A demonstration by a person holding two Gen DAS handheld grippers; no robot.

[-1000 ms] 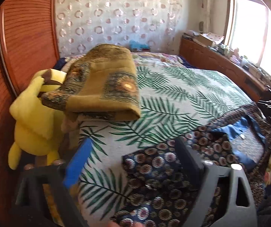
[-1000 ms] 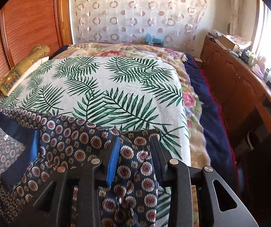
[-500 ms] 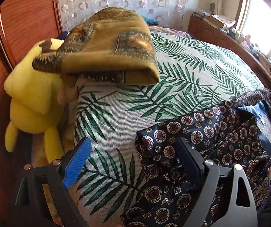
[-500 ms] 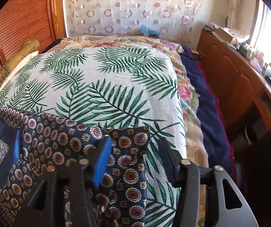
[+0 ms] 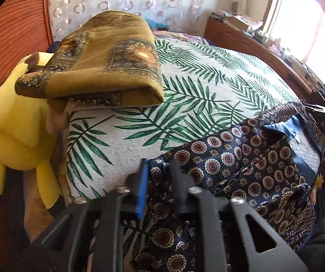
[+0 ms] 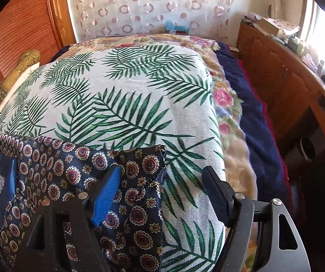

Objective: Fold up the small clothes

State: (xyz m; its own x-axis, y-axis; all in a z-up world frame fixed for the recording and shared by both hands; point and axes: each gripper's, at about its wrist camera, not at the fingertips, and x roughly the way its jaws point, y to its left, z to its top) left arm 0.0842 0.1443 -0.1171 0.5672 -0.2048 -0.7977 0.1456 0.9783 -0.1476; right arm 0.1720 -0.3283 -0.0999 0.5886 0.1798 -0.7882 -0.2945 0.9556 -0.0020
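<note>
A navy garment (image 5: 242, 165) printed with round medallions and with a blue collar lies spread on the palm-leaf bedspread (image 5: 208, 79). My left gripper (image 5: 159, 165) is at the garment's left corner. Its jaws are closing, and the fabric is pinched between the blue pad and the black finger. In the right wrist view the garment (image 6: 71, 170) lies flat at the lower left. My right gripper (image 6: 162, 172) hovers over its right corner with its jaws opening wide. The blue finger (image 6: 108, 188) is over the cloth, the black finger (image 6: 214, 192) over the bedspread (image 6: 128, 90). Neither pad presses the fabric.
A folded mustard cloth (image 5: 99, 63) rests on a pillow at the bed's left, beside a yellow plush toy (image 5: 17, 124) and the wooden headboard (image 5: 10, 34). A floral blanket (image 6: 226, 104) and a navy blanket (image 6: 253, 124) hang at the bed's right edge, next to a wooden dresser (image 6: 287, 79).
The left jaws went from wide open to closed on the garment's corner, and the gripper sank toward the bed. The right jaws spread apart and let go of the fold.
</note>
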